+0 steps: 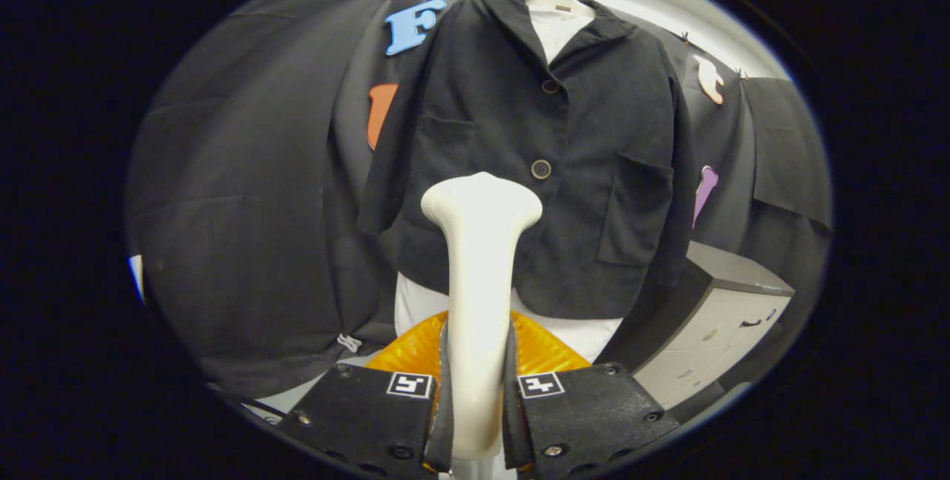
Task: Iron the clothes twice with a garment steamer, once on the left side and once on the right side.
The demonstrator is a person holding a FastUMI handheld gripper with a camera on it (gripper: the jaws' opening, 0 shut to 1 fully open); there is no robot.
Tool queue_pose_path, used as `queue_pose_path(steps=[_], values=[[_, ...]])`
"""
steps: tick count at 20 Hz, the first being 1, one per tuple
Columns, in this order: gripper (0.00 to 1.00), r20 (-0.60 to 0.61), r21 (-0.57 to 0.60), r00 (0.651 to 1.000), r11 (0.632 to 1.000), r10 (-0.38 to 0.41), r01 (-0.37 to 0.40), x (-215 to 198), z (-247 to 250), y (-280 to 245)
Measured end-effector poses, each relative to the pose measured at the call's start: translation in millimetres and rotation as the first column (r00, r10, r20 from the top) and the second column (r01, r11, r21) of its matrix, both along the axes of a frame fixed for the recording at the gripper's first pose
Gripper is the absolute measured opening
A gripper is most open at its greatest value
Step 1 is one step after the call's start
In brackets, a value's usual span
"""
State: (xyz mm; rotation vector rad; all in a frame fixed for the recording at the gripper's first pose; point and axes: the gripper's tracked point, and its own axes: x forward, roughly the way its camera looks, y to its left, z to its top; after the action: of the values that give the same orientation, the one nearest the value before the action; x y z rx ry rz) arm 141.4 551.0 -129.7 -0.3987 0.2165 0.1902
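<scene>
A dark buttoned jacket (pixel 542 161) hangs on a white hanger over a white form, straight ahead beyond the fingers. My gripper (pixel 476 391) is shut on the white handle of the garment steamer (pixel 479 272), both fingers pressing its sides. The steamer's wide head rises upright between the fingers and stands in front of the jacket's lower middle, a little left of the lower button (pixel 541 169). Whether the head touches the cloth I cannot tell. An orange ribbed part (pixel 542 350) of the steamer shows just behind the fingers.
A white and dark cabinet (pixel 716 324) stands to the right of the jacket, low down. Black cloth walls (pixel 245 228) close in on the left and behind. The white form's base (pixel 419 302) shows under the jacket hem.
</scene>
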Motion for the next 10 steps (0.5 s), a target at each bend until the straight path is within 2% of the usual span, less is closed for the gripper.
queue_pose_path(steps=[6, 10], values=[[0.29, -0.088, -0.027, 0.996, 1.000, -0.003, 0.000, -9.2, -25.0, -12.6], [0.29, -0.143, -0.044, 0.989, 0.999, 0.022, -0.029, -19.0, -38.0, -21.9]])
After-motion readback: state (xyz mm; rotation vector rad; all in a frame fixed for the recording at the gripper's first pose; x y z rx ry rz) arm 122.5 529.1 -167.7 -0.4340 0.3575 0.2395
